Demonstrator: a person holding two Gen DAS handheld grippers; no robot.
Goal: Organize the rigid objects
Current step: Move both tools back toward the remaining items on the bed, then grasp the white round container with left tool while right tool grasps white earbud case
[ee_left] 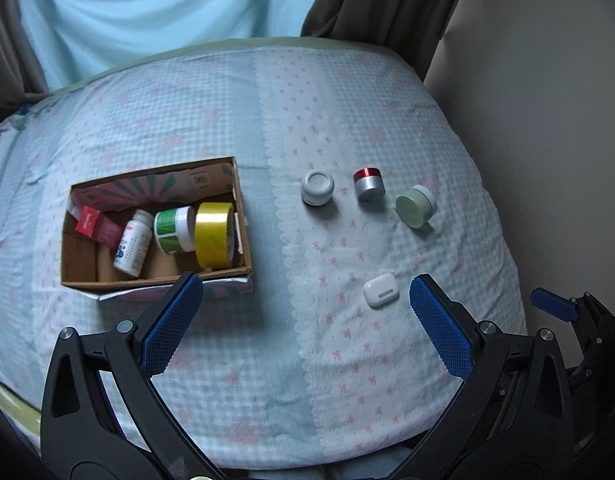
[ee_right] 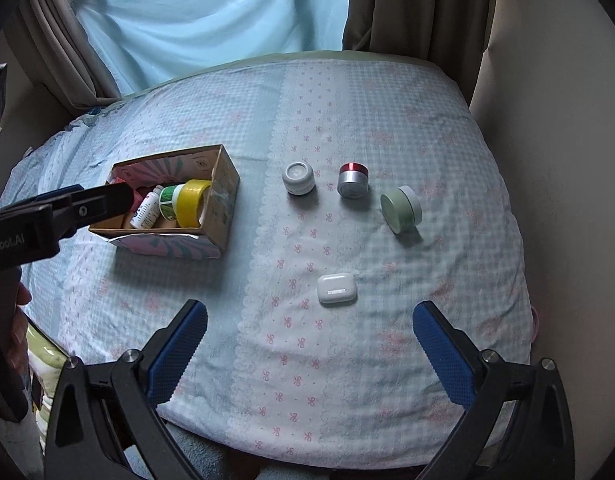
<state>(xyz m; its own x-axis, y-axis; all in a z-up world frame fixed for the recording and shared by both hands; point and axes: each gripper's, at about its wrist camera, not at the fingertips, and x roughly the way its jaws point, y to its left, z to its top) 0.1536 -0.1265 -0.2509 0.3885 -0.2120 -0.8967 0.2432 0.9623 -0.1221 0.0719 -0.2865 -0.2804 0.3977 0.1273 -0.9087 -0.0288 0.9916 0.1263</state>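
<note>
At the far left, the cardboard box sits on the bed and already holds a red carton, a white pill bottle, a green-labelled jar and a roll of yellow tape. Just beside its near wall hangs the left hand-held gripper, its blue pads spread wide and empty. Further right, well apart from the box, lie a white jar, a red-topped silver jar and a green jar tipped on its side. Nearest the right hand-held gripper, likewise open and holding nothing, rests the white earbud case. It looks light, hard and glossy (so probably slippery); pinching across its flat sides seems safest. The jars should be stiff and heavier, best taken across the round wall.
</note>
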